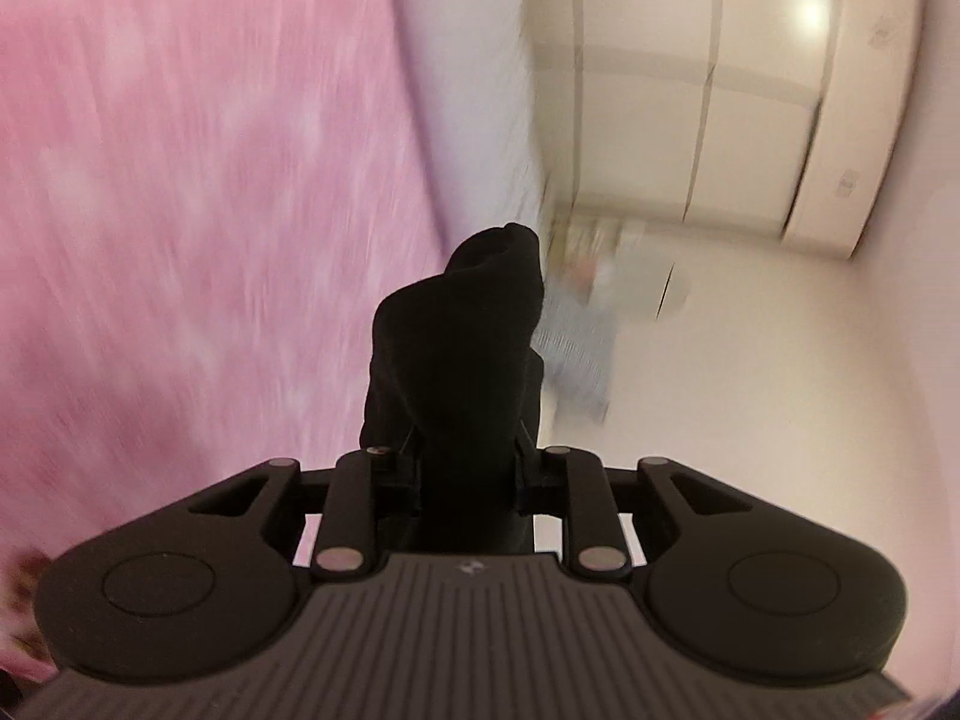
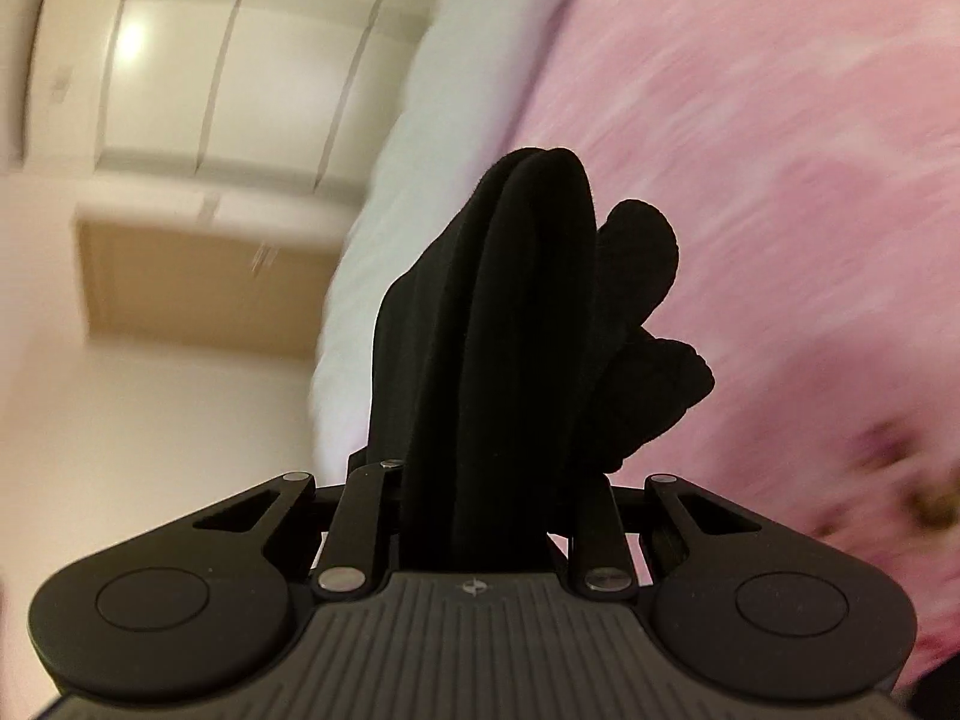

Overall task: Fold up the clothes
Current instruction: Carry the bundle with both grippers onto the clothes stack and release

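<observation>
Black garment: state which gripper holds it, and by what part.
Both. The left gripper and the right gripper are each shut on a bunched fold of black garment; which part of it cannot be told.

We look forward from each gripper body, angled slightly down. Our left wrist view has the pink bed cover [image 1: 180, 180] on its left and the pale wardrobe [image 1: 750, 120] on its right; our right wrist view mirrors this, wardrobe [image 2: 210, 60] left, pink bed cover [image 2: 780, 150] right. Both share these, and black cloth [image 1: 462, 348] [image 2: 510, 330] sits very close to each lens.
</observation>
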The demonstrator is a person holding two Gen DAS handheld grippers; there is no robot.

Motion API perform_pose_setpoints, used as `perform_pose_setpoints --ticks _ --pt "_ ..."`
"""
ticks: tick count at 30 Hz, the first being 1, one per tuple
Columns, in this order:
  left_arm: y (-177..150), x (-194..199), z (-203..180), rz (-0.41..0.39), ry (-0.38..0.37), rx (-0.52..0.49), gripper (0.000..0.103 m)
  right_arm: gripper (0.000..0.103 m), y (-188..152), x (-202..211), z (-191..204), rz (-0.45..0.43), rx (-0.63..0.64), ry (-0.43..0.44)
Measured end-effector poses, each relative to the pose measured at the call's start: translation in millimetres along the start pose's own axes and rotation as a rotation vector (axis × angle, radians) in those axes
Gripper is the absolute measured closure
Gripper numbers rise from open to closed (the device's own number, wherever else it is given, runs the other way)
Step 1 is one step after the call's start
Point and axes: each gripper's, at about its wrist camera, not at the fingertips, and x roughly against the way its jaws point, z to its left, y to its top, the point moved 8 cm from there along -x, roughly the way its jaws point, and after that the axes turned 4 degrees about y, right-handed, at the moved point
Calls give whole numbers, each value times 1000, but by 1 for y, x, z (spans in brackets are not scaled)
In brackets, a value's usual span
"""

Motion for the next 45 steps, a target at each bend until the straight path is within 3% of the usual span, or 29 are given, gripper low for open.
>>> perform_pose_setpoints --ticks 4,8,12,18,23,30,33,35,37,43,45 --pt "80 141 1 -244 -21 -2 83 79 -57 -107 75 216 87 98" --pt "160 280 19 -456 -26 7 82 79 -148 -227 145 412 166 171" --pt "251 405 47 -580 -17 47 82 79 -247 -341 202 537 193 193" --pt "384 536 58 -690 4 48 82 79 -361 -491 277 661 227 196" --pt "472 577 64 -745 -20 37 82 79 -411 -580 328 699 301 215" --pt "565 574 86 -834 -34 9 82 79 -451 -683 352 754 388 248" --pt "601 562 124 -835 23 35 81 76 -457 -728 332 780 400 227" --pt "623 547 160 -797 121 84 81 71 -458 -757 300 789 390 149" --pt "635 537 186 -772 148 111 80 61 -456 -782 269 791 366 35" --pt "652 540 188 -740 189 89 78 50 -447 -763 264 756 370 40" --pt "656 540 182 -720 231 65 77 37 -439 -749 265 727 388 4"
